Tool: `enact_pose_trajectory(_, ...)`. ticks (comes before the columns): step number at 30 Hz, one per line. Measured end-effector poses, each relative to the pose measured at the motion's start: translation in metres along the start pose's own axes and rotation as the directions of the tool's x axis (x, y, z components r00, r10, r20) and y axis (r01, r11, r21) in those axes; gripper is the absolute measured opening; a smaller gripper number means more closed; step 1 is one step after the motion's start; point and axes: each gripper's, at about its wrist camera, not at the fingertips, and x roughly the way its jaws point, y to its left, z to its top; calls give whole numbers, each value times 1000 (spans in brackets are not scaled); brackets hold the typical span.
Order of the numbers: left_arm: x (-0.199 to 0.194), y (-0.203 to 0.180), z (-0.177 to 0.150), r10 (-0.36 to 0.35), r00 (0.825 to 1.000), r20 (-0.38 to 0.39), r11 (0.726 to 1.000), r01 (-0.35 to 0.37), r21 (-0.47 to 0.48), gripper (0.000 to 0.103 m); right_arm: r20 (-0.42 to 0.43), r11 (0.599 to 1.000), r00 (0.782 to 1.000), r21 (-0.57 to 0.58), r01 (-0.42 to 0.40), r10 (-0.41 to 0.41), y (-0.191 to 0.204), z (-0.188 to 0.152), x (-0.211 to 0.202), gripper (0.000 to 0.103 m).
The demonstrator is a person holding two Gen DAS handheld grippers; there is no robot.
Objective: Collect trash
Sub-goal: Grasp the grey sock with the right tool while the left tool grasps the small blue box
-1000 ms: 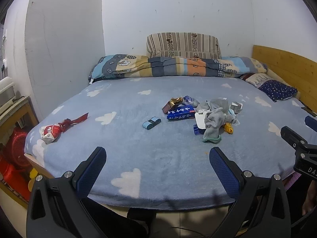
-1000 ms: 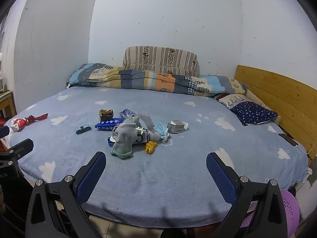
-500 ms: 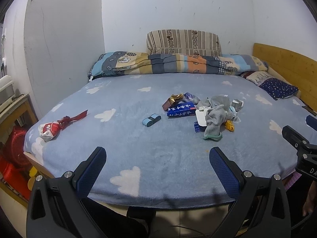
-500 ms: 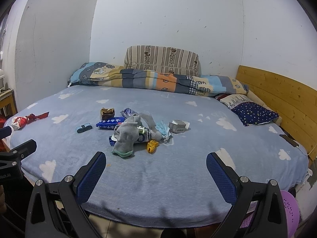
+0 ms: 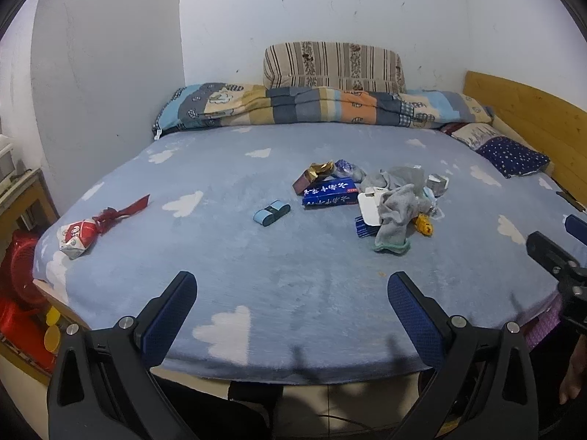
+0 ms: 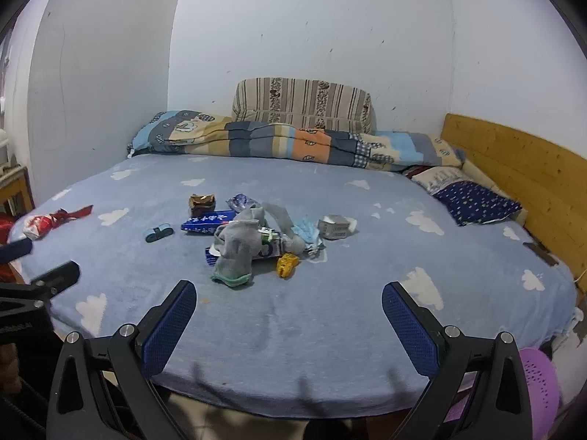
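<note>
A pile of litter lies mid-bed: a blue carton [image 5: 330,191] [image 6: 208,221], a brown-gold wrapper [image 5: 313,174] [image 6: 201,203], a grey sock [image 5: 398,216] [image 6: 234,249], a small yellow piece [image 5: 424,224] [image 6: 287,264], a grey box [image 6: 333,226] and a face mask [image 6: 307,233]. A light-blue roll [image 5: 271,212] [image 6: 158,233] lies apart to the left. A red-white wrapper [image 5: 79,236] [image 6: 38,225] sits at the bed's left edge. My left gripper [image 5: 291,315] and right gripper [image 6: 288,317] are both open and empty over the near edge of the bed.
The bed [image 5: 293,286] has a blue cloud blanket, a folded quilt [image 5: 312,104] and striped pillow [image 6: 304,104] at the back, a wooden headboard [image 6: 513,161] at right. Red items [image 5: 18,293] stand on the floor at left; a purple basket [image 6: 539,385] at lower right.
Both grippers have tilted slightly upward; the bed and litter sit lower in view. Nothing on the bed has moved.
</note>
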Motion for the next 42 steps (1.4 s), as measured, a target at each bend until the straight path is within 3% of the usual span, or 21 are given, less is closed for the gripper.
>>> enact_pose_trajectory(6, 36, 16, 19, -50, 995, -89, 998, 48, -29, 103, -36, 990, 991, 61, -124, 126, -3, 14, 19, 102)
enact_pose_trajectory(11, 67, 30, 38, -39, 990, -136, 998, 31, -56, 103, -50, 975, 975, 68, -211, 214, 4, 29, 36, 101)
enact_pose_trajectory(17, 108, 51, 60, 32, 974, -224, 997, -47, -60, 103, -167, 944, 932, 140, -300, 321, 8, 39, 80, 97)
enact_pose_trajectory(20, 130, 66, 66, 12, 958, -286, 992, -48, -120, 103, -250, 926, 896, 190, -327, 368, 10, 41, 114, 90)
enact_pose_trajectory(24, 148, 73, 73, -1, 950, -312, 989, -45, -141, 103, -356, 929, 860, 198, -314, 366, 21, 38, 166, 78)
enact_pose_trajectory(28, 171, 66, 85, -27, 946, -324, 996, -3, -92, 103, -425, 942, 841, 138, -306, 335, 38, 31, 214, 78)
enact_pose_trajectory(29, 180, 65, 88, -46, 941, -334, 996, 19, -86, 103, -432, 946, 843, 110, -305, 322, 43, 29, 224, 73)
enact_pose_trajectory(31, 197, 61, 93, -68, 934, -350, 997, 48, -66, 101, -445, 954, 846, 85, -288, 295, 45, 27, 235, 40)
enact_pose_trajectory(32, 205, 58, 95, -65, 933, -354, 998, 52, -45, 100, -467, 950, 829, 114, -290, 309, 42, 24, 240, 22)
enact_pose_trajectory(36, 242, 49, 103, -17, 931, -363, 998, 36, 47, 89, -468, 940, 816, 210, -270, 339, 24, 27, 232, 17)
enact_pose_trajectory(38, 260, 48, 101, -9, 921, -389, 997, 37, 65, 87, -438, 939, 832, 211, -273, 341, 17, 33, 218, 17)
enact_pose_trajectory(42, 287, 47, 93, -13, 902, -432, 995, 57, 88, 73, -376, 930, 857, 243, -277, 353, 0, 41, 197, 17)
